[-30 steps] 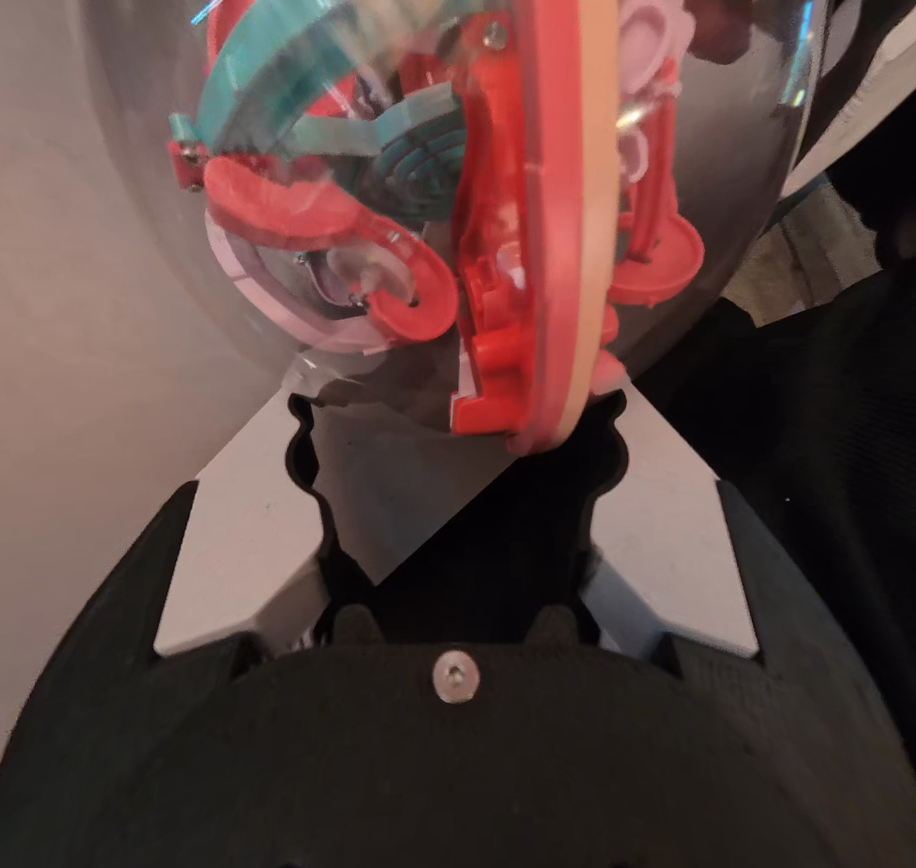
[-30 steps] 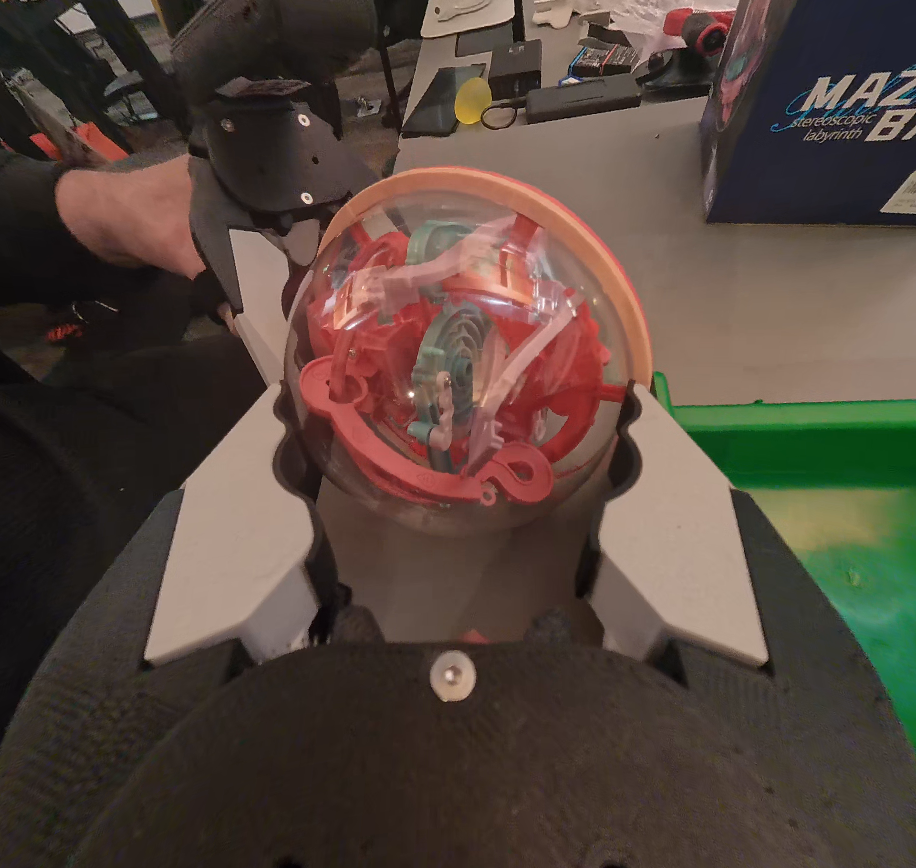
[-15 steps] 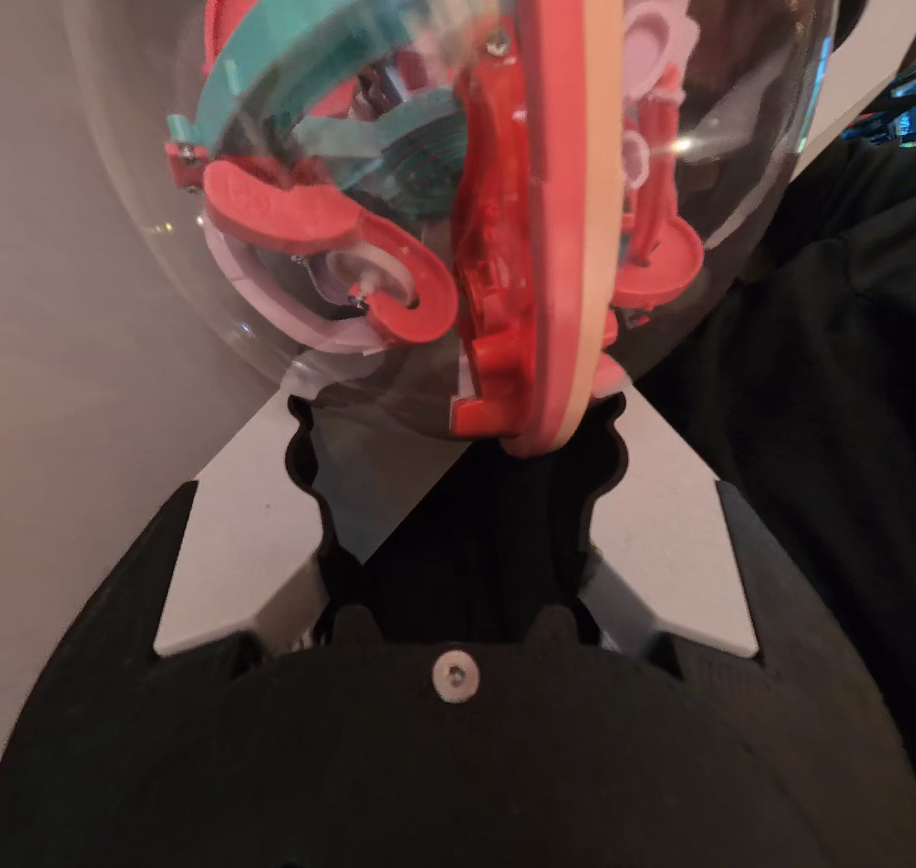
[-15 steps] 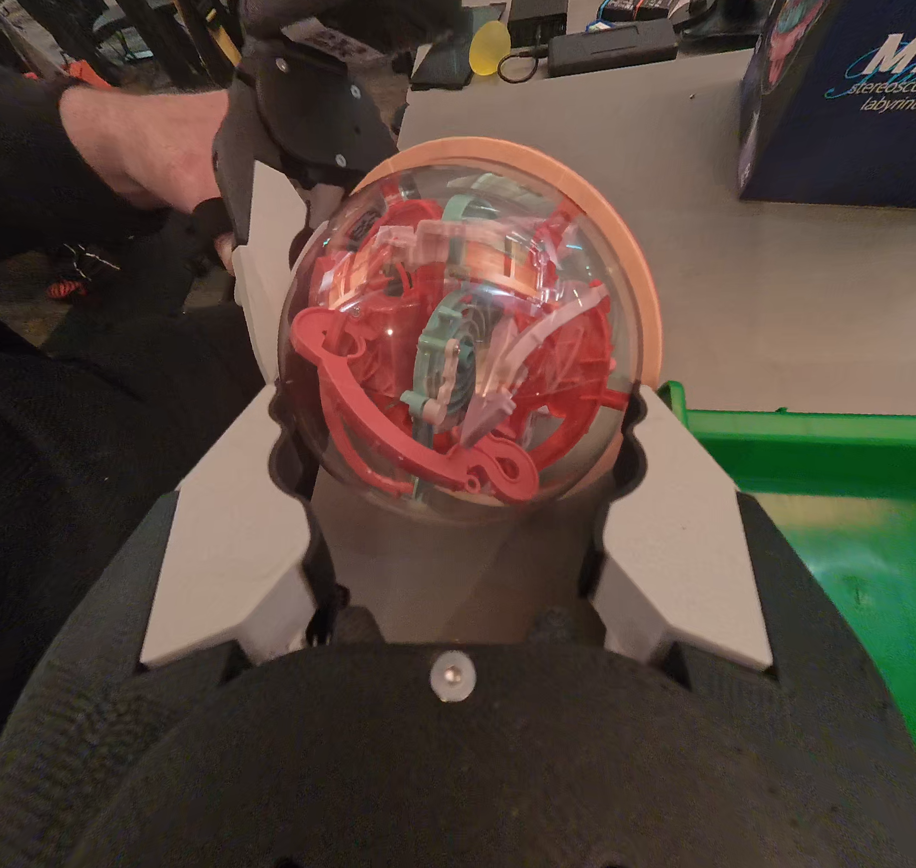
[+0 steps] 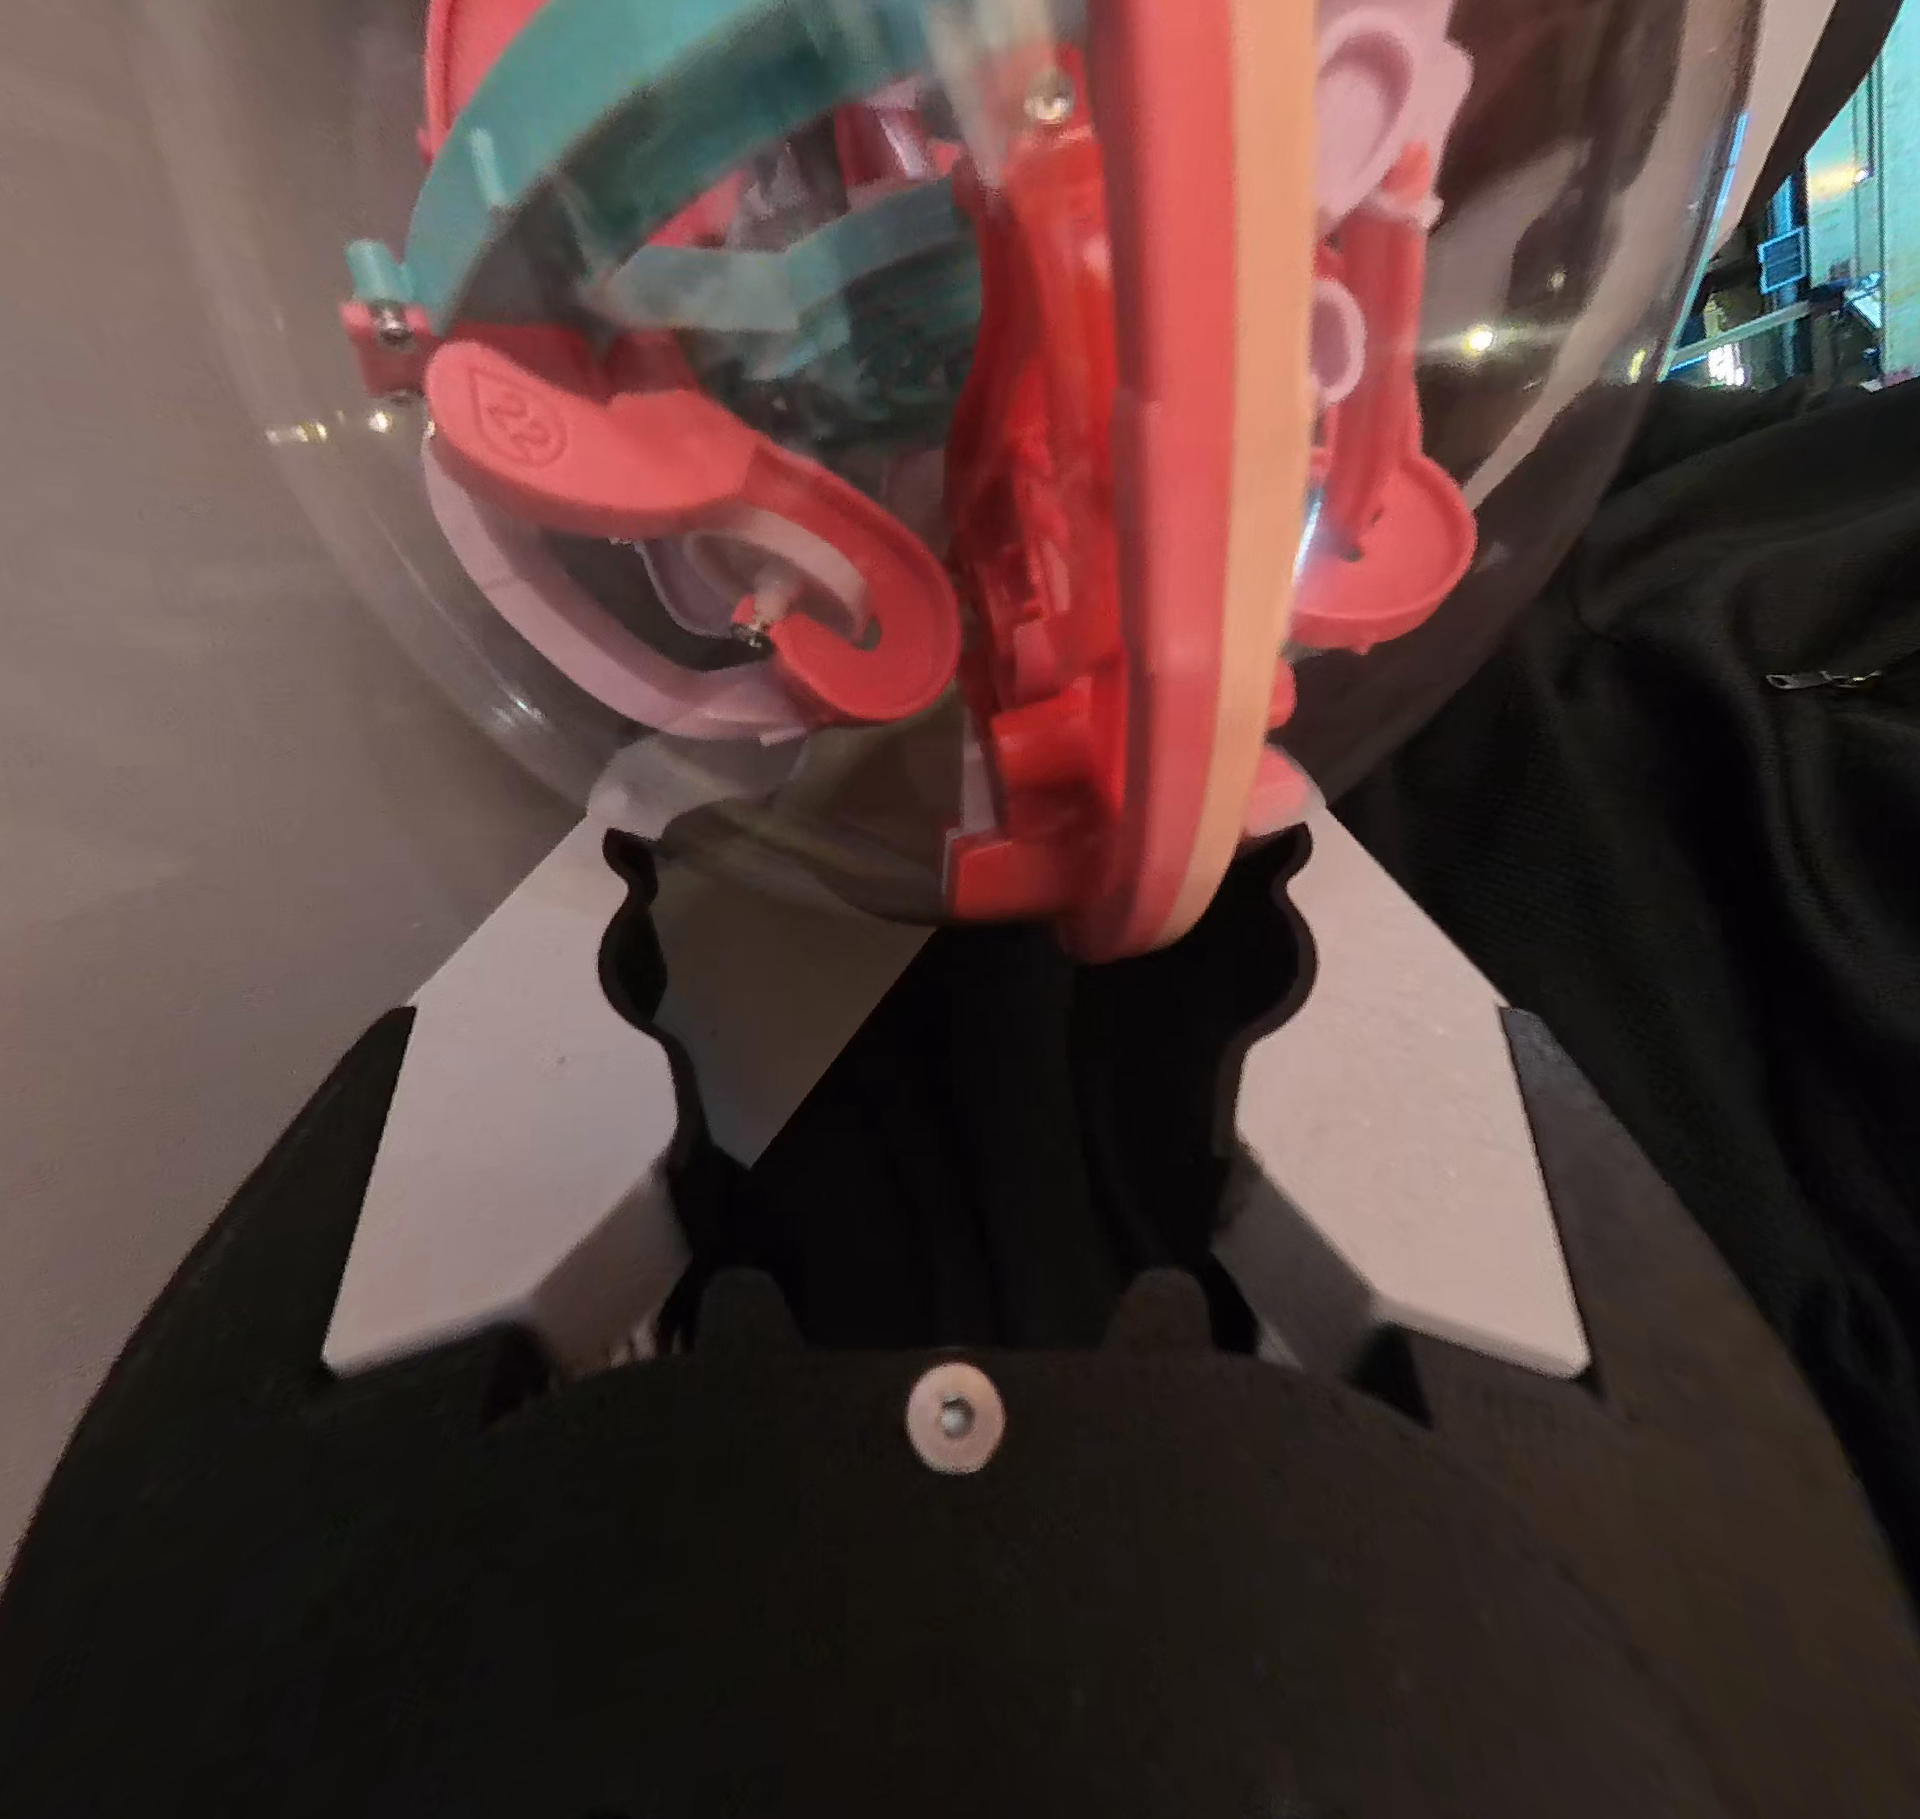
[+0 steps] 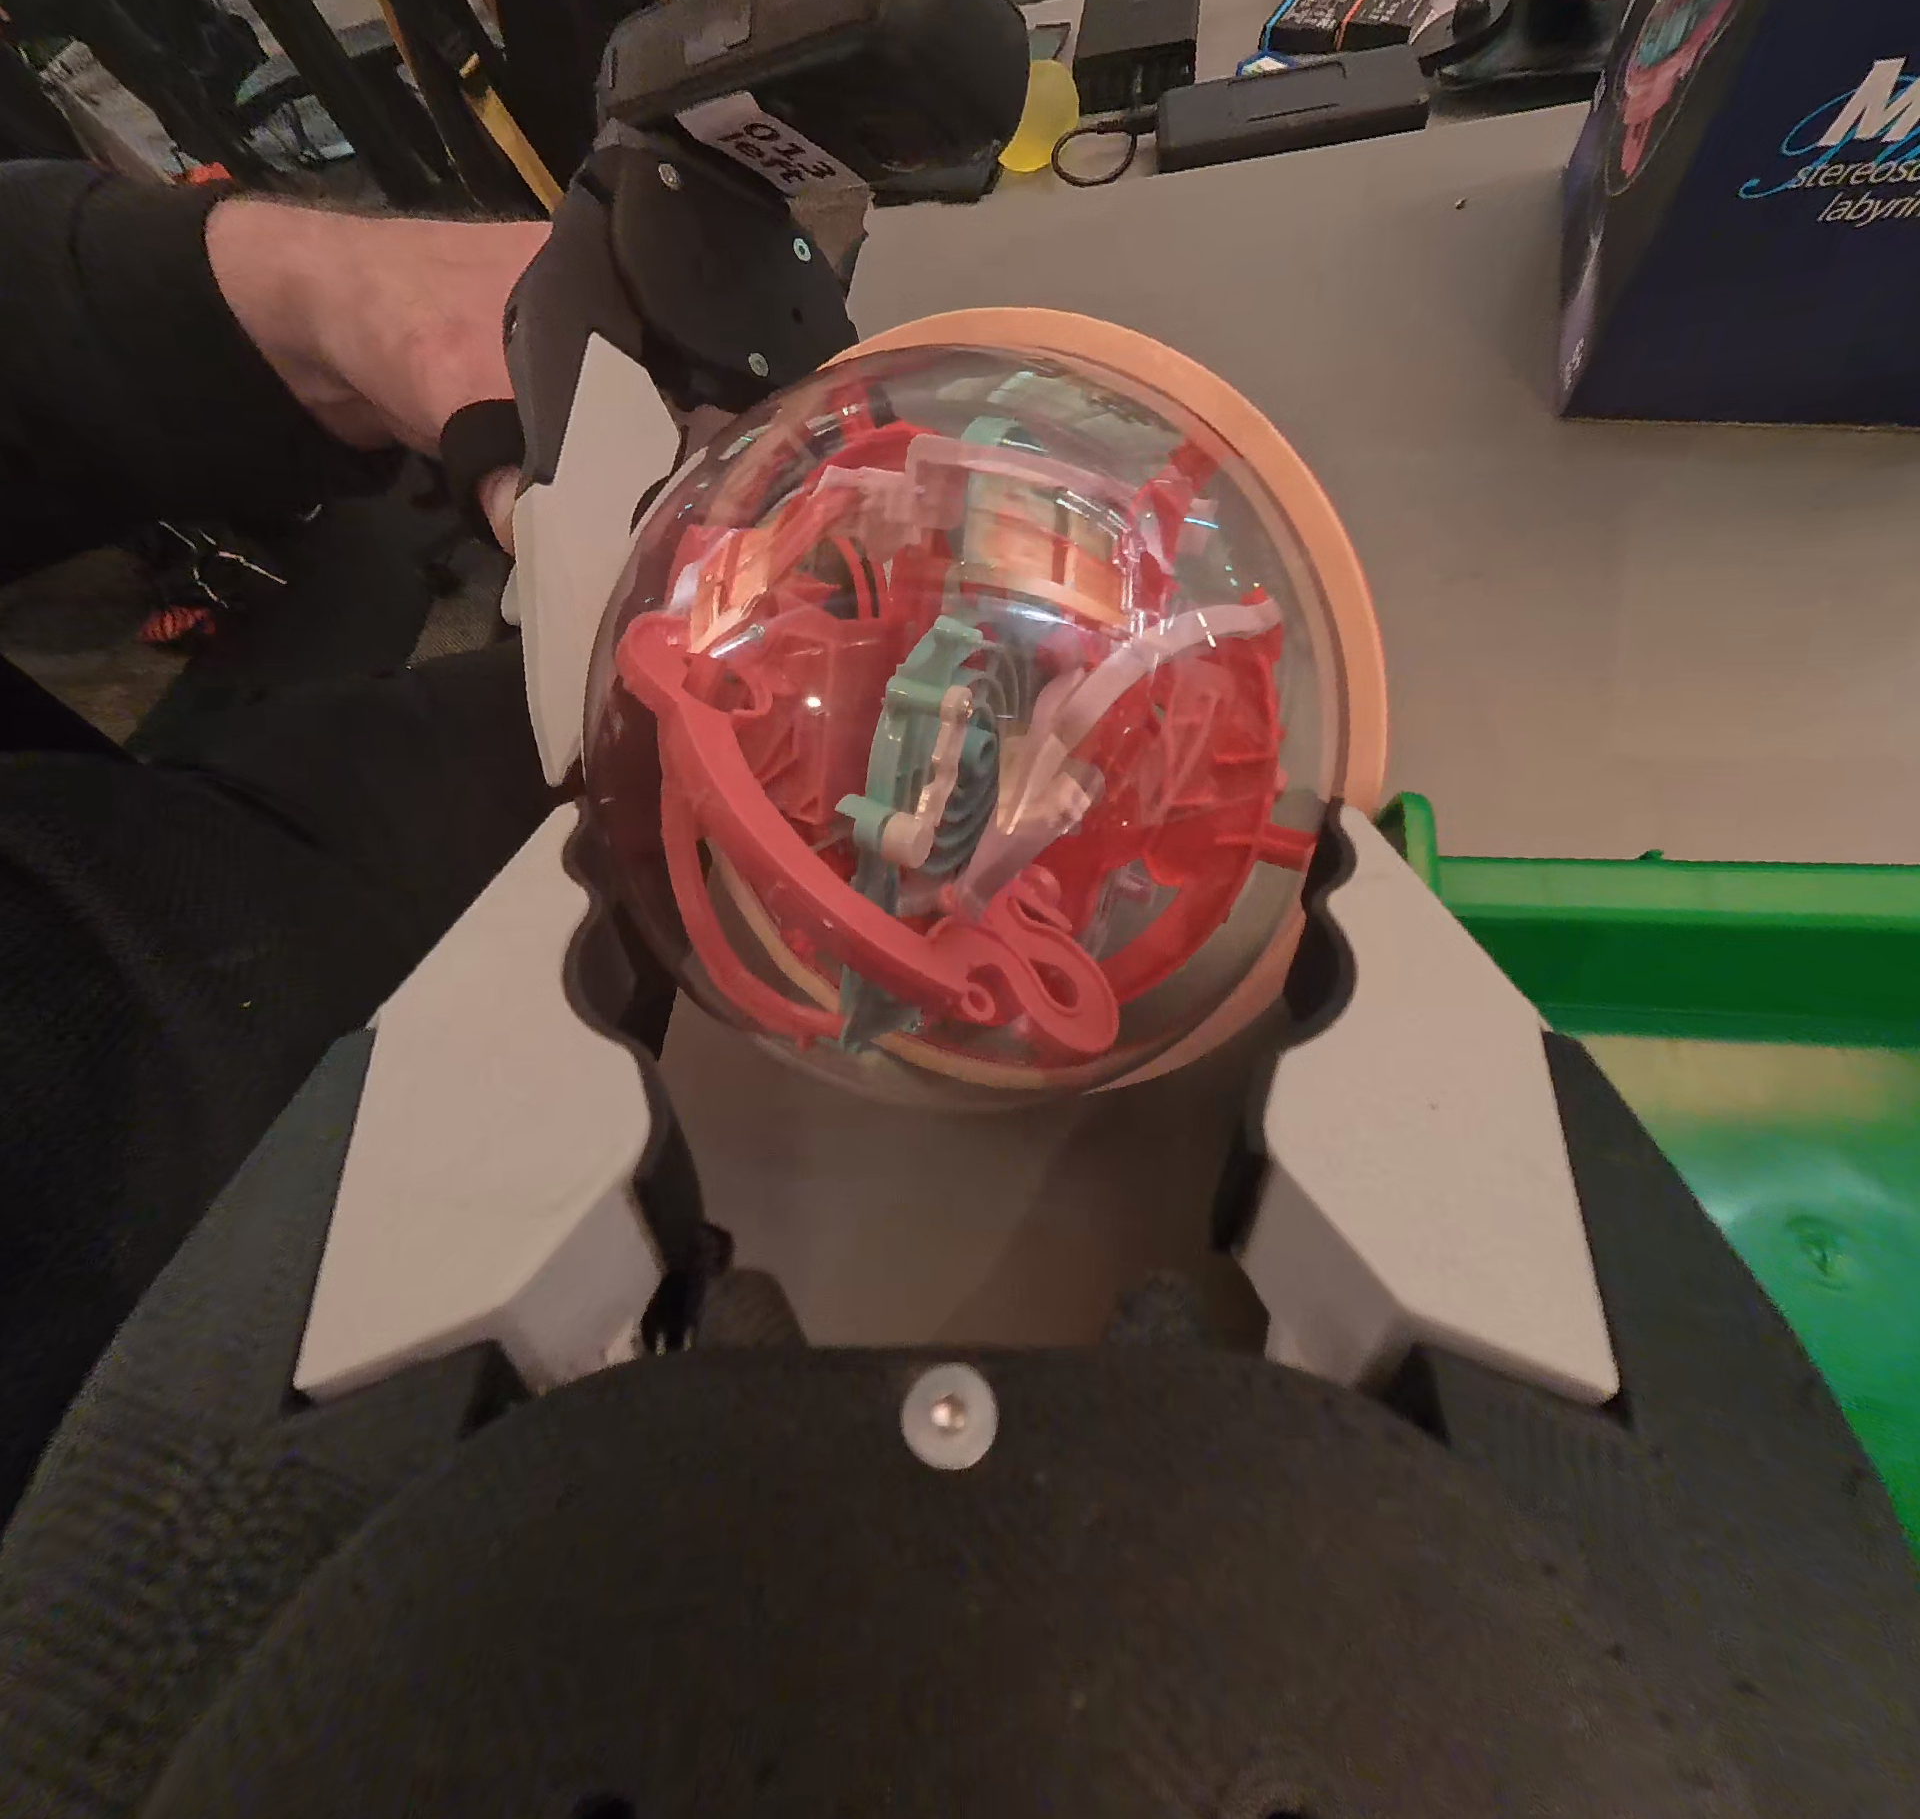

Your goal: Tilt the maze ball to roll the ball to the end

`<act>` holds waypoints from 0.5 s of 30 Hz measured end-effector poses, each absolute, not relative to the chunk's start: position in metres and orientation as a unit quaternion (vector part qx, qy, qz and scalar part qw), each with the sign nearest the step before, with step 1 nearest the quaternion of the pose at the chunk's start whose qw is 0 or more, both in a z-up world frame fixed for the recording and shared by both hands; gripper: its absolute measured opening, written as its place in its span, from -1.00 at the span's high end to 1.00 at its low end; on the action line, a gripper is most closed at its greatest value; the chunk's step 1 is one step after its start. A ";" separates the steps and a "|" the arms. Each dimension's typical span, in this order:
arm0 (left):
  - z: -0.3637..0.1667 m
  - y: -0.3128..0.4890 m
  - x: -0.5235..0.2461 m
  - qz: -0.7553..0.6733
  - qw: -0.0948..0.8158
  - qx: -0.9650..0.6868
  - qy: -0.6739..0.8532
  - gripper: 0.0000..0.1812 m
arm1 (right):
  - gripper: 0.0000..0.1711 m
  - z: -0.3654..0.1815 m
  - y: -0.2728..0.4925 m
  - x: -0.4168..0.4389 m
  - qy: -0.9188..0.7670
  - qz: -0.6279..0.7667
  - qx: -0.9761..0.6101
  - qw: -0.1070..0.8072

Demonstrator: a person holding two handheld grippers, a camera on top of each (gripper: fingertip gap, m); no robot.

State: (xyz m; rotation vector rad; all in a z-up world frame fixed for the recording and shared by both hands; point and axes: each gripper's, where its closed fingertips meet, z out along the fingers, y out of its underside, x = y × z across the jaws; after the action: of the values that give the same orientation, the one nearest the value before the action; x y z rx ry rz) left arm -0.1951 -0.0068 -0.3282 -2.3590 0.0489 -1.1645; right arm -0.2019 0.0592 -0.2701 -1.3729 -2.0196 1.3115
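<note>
The maze ball is a clear sphere with an orange-pink rim and red, teal and pink tracks inside. It is held in the air between both grippers. My right gripper clasps its lower half, with both fingertips against the shell. My left gripper grips it from the far left side, and the rim stands almost vertical in the left wrist view, where the maze ball fills the upper frame. One white finger of the left gripper lies along the sphere. I cannot pick out the small ball inside.
A grey table lies beneath. A green bin is at the right, and a dark blue box stands at the back right. Gadgets and cables clutter the far edge. A person's hand and black clothing are on the left.
The sphere has rolled between the grippers: its rim swung rightward and the red track tipped down to the right. The left gripper moved up and right over the ball's top left.
</note>
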 end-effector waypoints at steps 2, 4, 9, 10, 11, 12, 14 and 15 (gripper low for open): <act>-0.327 -0.007 -0.195 -0.434 0.253 -0.865 0.015 -0.25 | -0.50 -0.270 0.059 -0.202 -0.713 0.467 -0.491 0.180; -0.327 -0.008 -0.193 -0.444 0.250 -0.860 0.012 -0.25 | -0.51 -0.269 0.059 -0.201 -0.710 0.470 -0.494 0.176; -0.325 -0.011 -0.183 -0.480 0.238 -0.844 0.010 -0.25 | -0.51 -0.267 0.056 -0.197 -0.709 0.467 -0.502 0.163; -0.325 -0.011 -0.182 -0.487 0.237 -0.841 0.008 -0.25 | -0.51 -0.267 0.057 -0.196 -0.709 0.466 -0.504 0.160; -0.324 -0.011 -0.180 -0.494 0.236 -0.837 0.007 -0.25 | -0.51 -0.267 0.057 -0.195 -0.709 0.465 -0.506 0.157; -0.324 -0.011 -0.179 -0.500 0.235 -0.834 0.006 -0.25 | -0.50 -0.267 0.057 -0.194 -0.710 0.462 -0.508 0.155; -0.322 -0.011 -0.178 -0.513 0.235 -0.826 0.000 -0.25 | -0.51 -0.269 0.057 -0.191 -0.712 0.454 -0.514 0.149; -0.321 -0.011 -0.178 -0.520 0.233 -0.822 -0.004 -0.25 | -0.51 -0.269 0.058 -0.190 -0.712 0.452 -0.518 0.145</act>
State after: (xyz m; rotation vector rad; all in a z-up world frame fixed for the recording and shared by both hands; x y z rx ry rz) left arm -0.1777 -0.0107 -0.3209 -2.2564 -0.0110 -1.4281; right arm -0.1904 0.0580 -0.2693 -1.4938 -2.0502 1.3013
